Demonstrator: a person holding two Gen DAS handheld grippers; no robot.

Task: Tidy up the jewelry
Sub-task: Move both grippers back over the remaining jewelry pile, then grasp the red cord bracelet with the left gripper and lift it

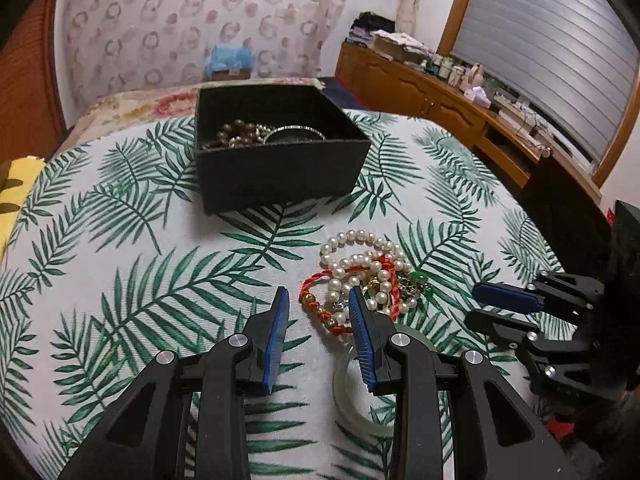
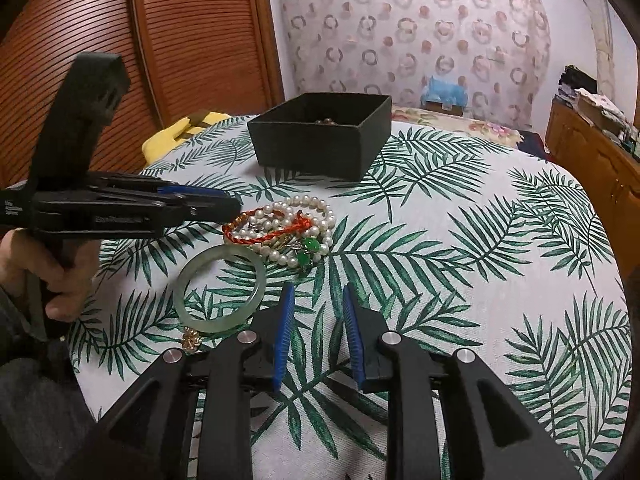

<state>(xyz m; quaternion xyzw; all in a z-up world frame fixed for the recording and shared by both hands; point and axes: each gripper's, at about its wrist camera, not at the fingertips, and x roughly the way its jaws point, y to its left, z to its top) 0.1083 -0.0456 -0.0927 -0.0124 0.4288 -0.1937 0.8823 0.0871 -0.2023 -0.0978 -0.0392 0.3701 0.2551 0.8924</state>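
The left gripper (image 1: 319, 300), fingers apart, hovers nearest the jewelry pile (image 1: 364, 276), just right of its fingertips; the right gripper (image 2: 318, 294), also apart, probably sits farther.

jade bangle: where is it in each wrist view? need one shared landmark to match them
Left wrist: jade bangle sits low, right of centre, partly hidden behind the left gripper.
Right wrist: jade bangle lies whole, left of centre, under the tangled jewelry.
Shared landmark: the black box, beyond the pearl pile in both.
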